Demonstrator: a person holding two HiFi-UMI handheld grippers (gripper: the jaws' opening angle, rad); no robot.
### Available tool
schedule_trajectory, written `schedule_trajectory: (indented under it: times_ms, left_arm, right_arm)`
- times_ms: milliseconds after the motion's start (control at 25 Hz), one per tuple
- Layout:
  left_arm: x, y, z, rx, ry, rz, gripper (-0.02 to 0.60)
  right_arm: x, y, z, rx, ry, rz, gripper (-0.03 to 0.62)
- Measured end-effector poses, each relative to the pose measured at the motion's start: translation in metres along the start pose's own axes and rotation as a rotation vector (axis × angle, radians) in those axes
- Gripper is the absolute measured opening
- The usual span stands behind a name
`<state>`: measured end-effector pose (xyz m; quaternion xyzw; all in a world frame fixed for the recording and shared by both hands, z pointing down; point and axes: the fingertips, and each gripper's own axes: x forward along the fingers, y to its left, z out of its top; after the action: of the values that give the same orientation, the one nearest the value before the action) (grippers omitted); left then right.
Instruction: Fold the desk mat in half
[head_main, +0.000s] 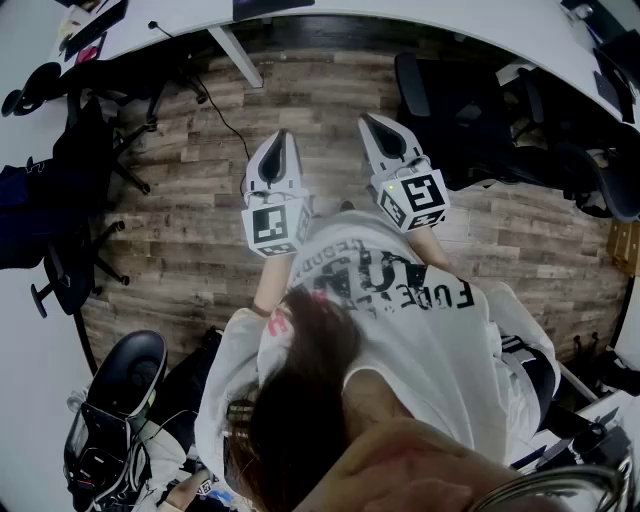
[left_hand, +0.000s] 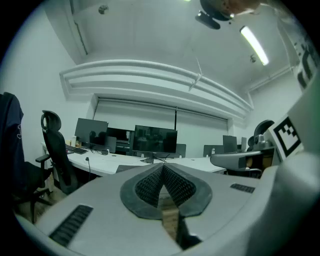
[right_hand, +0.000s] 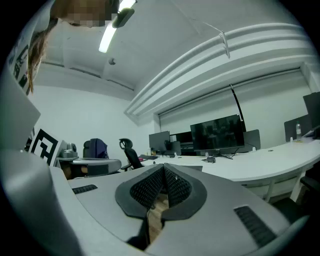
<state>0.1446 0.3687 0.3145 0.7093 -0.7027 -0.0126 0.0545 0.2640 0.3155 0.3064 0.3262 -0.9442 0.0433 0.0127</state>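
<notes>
Both grippers are held level above the wooden floor (head_main: 200, 220), side by side, and point at a curved white desk (head_main: 400, 22). My left gripper (head_main: 279, 138) is shut, its ribbed pads (left_hand: 150, 186) pressed together with nothing between them. My right gripper (head_main: 371, 121) is also shut and empty, with its pads (right_hand: 176, 186) touching. A dark flat sheet (head_main: 270, 7) lies on the desk straight ahead, partly hidden behind the left gripper (left_hand: 163, 166) and the right gripper (right_hand: 164, 167). I cannot tell whether it is the desk mat.
Monitors (left_hand: 155, 140) stand on the desk ahead. Black office chairs stand at the left (head_main: 85, 170) and the right (head_main: 450, 110) of the floor, and another chair (head_main: 120, 400) is behind the person. A white desk leg (head_main: 238, 55) and a cable (head_main: 225, 115) are near the front.
</notes>
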Motion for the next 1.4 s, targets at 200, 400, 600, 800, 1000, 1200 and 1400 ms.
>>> schedule_trajectory:
  times_ms: [200,400,600,800,1000,1200,1400]
  left_arm:
    - [0.002,-0.007,-0.001,-0.002,-0.002,0.007,0.003]
    - [0.005,-0.014,-0.003,-0.005,-0.001,0.016,0.003]
    - [0.002,-0.018,-0.007,-0.017,0.007,0.029,0.003]
    - [-0.002,-0.013,-0.012,0.003,0.018,0.048,0.003]
    - [-0.001,0.001,-0.014,-0.024,0.016,0.051,0.003]
    - [0.006,0.028,-0.019,-0.059,0.02,0.059,0.003]
    - [0.029,0.064,-0.011,-0.072,0.016,0.038,0.003]
  right_arm:
    - [-0.004,-0.005,0.001,0.0,0.001,0.01,0.0]
    - [-0.006,-0.011,0.002,-0.007,-0.005,0.02,0.0]
    - [-0.008,-0.006,0.003,-0.001,-0.022,0.076,0.0]
    - [-0.009,-0.002,-0.007,-0.003,0.011,0.083,0.0]
    - [0.002,-0.003,-0.01,0.008,0.026,0.076,0.0]
    - [0.027,0.003,-0.016,0.014,0.05,0.075,0.0]
    - [0.069,0.01,-0.014,0.018,0.063,0.062,0.0]
